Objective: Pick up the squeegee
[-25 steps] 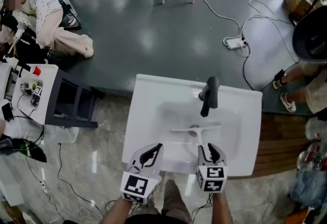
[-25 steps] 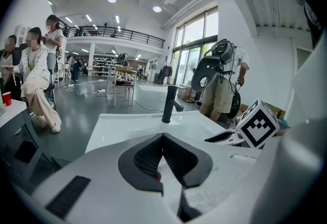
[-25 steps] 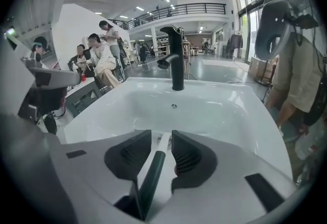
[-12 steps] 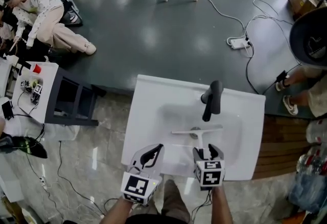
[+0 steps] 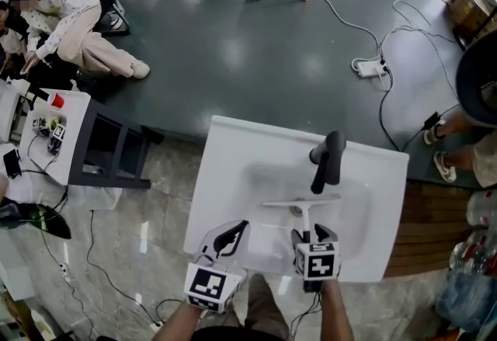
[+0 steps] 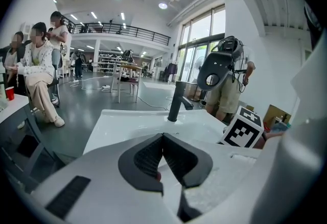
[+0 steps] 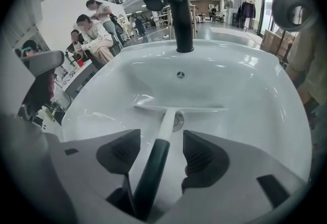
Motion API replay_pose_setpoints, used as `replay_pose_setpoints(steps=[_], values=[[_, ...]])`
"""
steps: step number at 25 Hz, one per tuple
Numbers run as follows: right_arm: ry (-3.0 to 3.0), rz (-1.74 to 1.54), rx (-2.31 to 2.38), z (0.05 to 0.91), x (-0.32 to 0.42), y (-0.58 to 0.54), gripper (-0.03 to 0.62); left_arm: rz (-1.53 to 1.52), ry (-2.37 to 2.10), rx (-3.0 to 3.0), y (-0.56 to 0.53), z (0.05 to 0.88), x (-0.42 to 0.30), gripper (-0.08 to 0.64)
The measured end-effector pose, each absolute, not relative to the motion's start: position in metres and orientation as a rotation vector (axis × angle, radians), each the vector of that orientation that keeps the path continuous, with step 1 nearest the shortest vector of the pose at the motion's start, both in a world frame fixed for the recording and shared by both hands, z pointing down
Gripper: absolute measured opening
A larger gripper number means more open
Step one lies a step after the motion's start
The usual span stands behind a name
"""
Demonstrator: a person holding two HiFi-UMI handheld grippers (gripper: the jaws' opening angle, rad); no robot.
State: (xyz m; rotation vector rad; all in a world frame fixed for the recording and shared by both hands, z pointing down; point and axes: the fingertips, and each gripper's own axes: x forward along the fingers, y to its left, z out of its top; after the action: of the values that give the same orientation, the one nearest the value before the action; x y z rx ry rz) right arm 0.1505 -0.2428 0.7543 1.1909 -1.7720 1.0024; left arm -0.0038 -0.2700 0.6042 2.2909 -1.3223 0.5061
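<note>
The squeegee lies in the basin of a white sink, its white blade across the drain and its dark-gripped handle pointing toward me. My right gripper tips steeply down over that handle. Its jaws have just been opening and stand wide, one on each side of the dark grip, and the pads do not press on it. My left gripper hovers at the sink's front left edge, shut with nothing in it. A black faucet stands behind the blade.
People sit on the dark floor at the upper left, beside a white side table and a dark stand. Cables and a power strip trail across the floor. A person stands to the right of the sink.
The right gripper has sunk toward the basin and its jaws have spread, so the squeegee's handle now lies between them. The left gripper has stayed put.
</note>
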Motion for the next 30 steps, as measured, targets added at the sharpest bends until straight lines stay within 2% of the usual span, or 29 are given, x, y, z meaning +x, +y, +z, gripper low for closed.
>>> replay_pose_setpoints(steps=[17, 30], values=[[-1.734, 1.034, 1.178, 0.759, 0.151, -0.243, 0.121, 0.519, -1.320, 2.273, -0.269, 0.607, -0.002, 0.002], [-1.715, 1.003, 1.269, 0.752, 0.155, -0.250, 0.097, 0.523, -1.317, 2.252, -0.260, 0.601, -0.007, 0.002]])
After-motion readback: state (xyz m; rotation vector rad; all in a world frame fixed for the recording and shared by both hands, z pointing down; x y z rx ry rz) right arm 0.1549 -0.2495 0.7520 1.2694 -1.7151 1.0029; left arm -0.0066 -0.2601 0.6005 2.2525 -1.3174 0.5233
